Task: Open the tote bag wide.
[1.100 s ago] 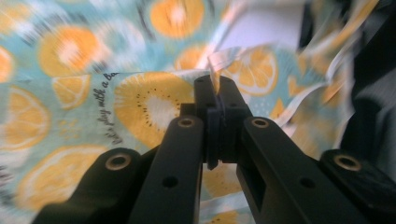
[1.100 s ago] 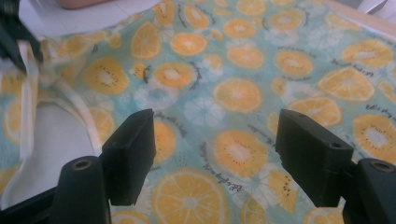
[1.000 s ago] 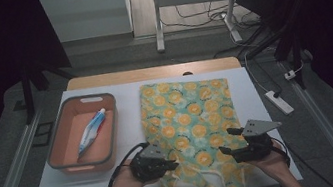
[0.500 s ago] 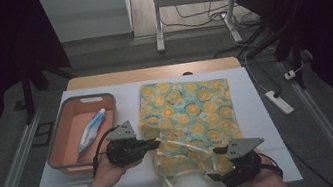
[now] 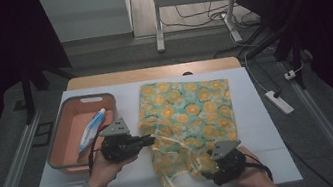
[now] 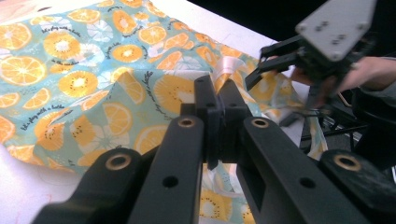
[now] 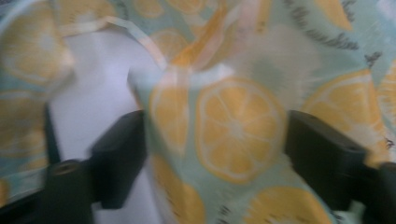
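Note:
A cloth bag (image 5: 193, 114) printed with orange slices lies on the white table (image 5: 260, 124), its near end bunched up. My left gripper (image 5: 151, 139) points right at the bag's left edge and is shut on a pale strap of the bag (image 6: 229, 65); its jaws (image 6: 217, 102) are pressed together. My right gripper (image 5: 212, 167) hovers low over the bag's near end. Its jaws have just been closing but still stand wide apart, with blurred printed fabric (image 7: 238, 126) between them (image 7: 222, 158). The right gripper (image 6: 268, 60) also appears beyond the left one.
An orange basket (image 5: 87, 100) stands at the table's left and holds a white and blue tube (image 5: 92, 130). A power strip (image 5: 277, 102) lies on the floor to the right. A wooden strip runs along the table's far edge.
My left gripper has moved left and away from the near edge, drawing the strap taut. My right gripper has come leftward and down onto the bag's near end, which is now more bunched.

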`<state>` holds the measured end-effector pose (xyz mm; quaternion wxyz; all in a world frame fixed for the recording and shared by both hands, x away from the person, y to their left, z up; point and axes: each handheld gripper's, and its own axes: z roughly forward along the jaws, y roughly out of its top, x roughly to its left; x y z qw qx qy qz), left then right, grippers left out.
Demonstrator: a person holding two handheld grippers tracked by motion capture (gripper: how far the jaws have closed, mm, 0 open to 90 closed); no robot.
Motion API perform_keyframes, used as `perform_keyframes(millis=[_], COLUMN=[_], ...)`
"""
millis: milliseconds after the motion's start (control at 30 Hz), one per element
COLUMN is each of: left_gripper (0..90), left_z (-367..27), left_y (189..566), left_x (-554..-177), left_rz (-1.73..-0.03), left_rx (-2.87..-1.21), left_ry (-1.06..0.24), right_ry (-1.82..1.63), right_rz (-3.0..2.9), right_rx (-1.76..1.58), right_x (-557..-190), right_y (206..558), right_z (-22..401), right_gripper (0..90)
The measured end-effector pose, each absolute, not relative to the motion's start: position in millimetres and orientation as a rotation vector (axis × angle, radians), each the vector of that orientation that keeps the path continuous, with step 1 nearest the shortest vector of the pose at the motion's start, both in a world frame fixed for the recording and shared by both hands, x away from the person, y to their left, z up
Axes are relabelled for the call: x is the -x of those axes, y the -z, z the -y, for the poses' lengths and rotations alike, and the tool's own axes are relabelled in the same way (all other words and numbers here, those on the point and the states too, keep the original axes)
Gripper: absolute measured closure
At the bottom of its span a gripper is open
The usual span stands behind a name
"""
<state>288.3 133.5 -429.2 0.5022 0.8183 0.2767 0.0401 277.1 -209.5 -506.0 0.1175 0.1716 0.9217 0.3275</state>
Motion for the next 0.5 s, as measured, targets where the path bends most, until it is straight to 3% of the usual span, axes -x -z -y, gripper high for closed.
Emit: perform_keyframes(millis=[100,133,167,233,333,500], left_gripper=[88.9,88.9,88.9,88.9,88.9,88.9], left_z=[-134,-134,-134,-134,-135,-137], left_y=[429,429,430,431,432,432], left_x=[-288,-288,-288,-288,-288,-287], left_rz=[-0.667,-0.666,-0.667,-0.669,-0.672,-0.673], left_rx=[-1.977,-1.977,-1.977,-1.977,-1.978,-1.978], left_ry=[-0.095,-0.094,-0.092,-0.090,-0.089,-0.091], right_ry=[-0.963,-0.963,-0.970,-0.984,-0.996,-1.025], right_rz=[-2.691,-2.691,-2.680,-2.668,-2.648,-2.621], right_rx=[-0.552,-0.552,-0.560,-0.549,-0.517,-0.493], right_x=[-285,-285,-287,-286,-281,-277], right_y=[510,510,509,508,504,497], right_z=[210,210,213,214,214,216], right_gripper=[57.8,57.8,74.0,83.7,89.2,89.5])
